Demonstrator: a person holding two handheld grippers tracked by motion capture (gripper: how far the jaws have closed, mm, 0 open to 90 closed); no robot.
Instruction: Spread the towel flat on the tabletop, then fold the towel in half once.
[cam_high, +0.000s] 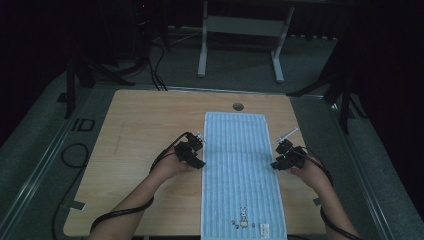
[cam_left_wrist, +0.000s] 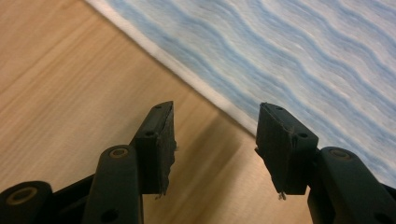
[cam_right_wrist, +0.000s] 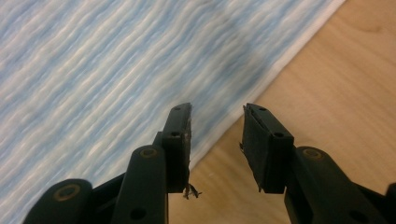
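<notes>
A long blue-and-white striped towel (cam_high: 242, 170) lies flat on the wooden table (cam_high: 145, 125), running from mid-table to the front edge. My left gripper (cam_high: 201, 150) sits at the towel's left edge, its jaws pointing at it. In the left gripper view the left gripper (cam_left_wrist: 215, 112) is open over bare wood, just short of the towel's white hem (cam_left_wrist: 187, 70). My right gripper (cam_high: 276, 155) is at the towel's right edge. In the right gripper view the right gripper (cam_right_wrist: 215, 109) is open, straddling the hem of the towel (cam_right_wrist: 116, 70), with nothing pinched.
A round cable hole (cam_high: 238, 106) lies in the table just beyond the towel's far end. Small printed marks (cam_high: 245, 223) sit at the towel's near end. A white stand (cam_high: 240, 30) and cables (cam_high: 155, 65) are on the floor behind the table.
</notes>
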